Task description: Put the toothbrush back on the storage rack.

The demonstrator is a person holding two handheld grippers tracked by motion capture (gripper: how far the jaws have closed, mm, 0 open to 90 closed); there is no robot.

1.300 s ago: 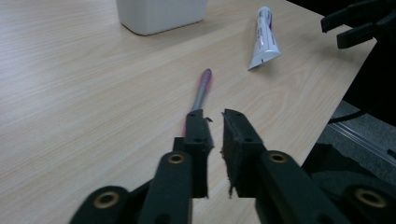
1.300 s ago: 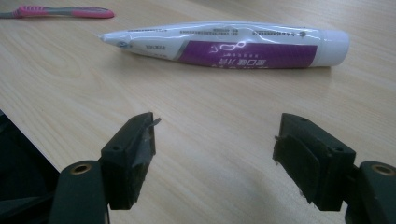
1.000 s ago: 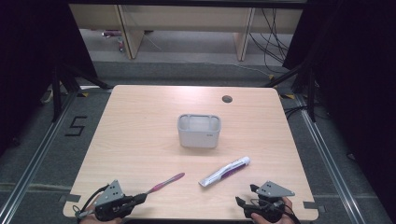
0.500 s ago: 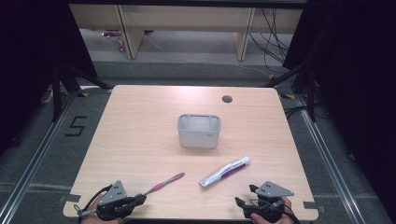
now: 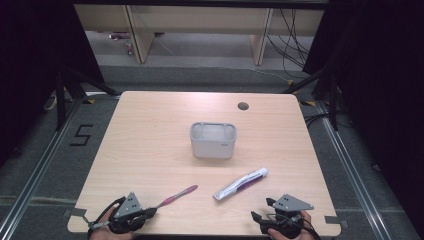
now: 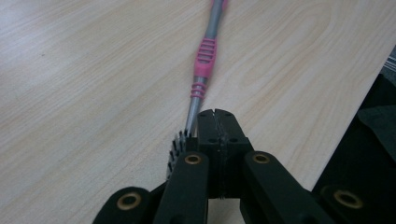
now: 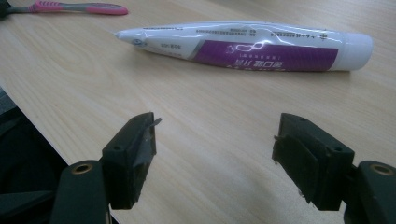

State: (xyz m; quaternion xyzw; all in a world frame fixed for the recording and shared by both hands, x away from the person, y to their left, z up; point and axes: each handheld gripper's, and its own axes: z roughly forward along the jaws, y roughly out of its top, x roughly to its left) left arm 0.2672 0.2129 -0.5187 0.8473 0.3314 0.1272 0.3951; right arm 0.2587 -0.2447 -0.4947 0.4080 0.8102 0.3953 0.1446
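Table point(image 5: 150, 130): light wood top with rounded corners and a small round cable hole point(image 5: 243, 106) near its far edge. Dark floor around it, a taped "5" mark point(image 5: 82, 135) to its left.

Holder point(image 5: 213, 140): grey, open-topped, with compartments, standing upright near the table's centre and well apart from everything else. Appeared empty.

Toothpaste tube point(image 5: 240, 183): white and purple, lying flat and slanted between the holder and the right gripper, its position unchanged over the last second. In the right gripper view the tube point(image 7: 243, 44) lay crosswise ahead of the jaws, not touched.

Toothbrush point(image 5: 176, 196): pink and grey, flat on the table at the near left, handle pointing toward the centre. It lay as it had a second before.

Right gripper point(image 5: 265, 217): at the near right edge, no shift noted since the earlier frames. Jaws stood wide apart with bare table between them.

Left gripper point(image 5: 150, 212): at the near left edge, drawn slightly back toward the person compared with a second earlier. In the left gripper view the gripper point(image 6: 217, 122) had its jaws pressed together, their tips just beside the bristle head of the toothbrush point(image 6: 205, 60); nothing lay between them.

Judgement: no pick had begun. The toothbrush seemed the left gripper's item and the tube the right's, both probably bound for the holder. The left jaws would have to part first.
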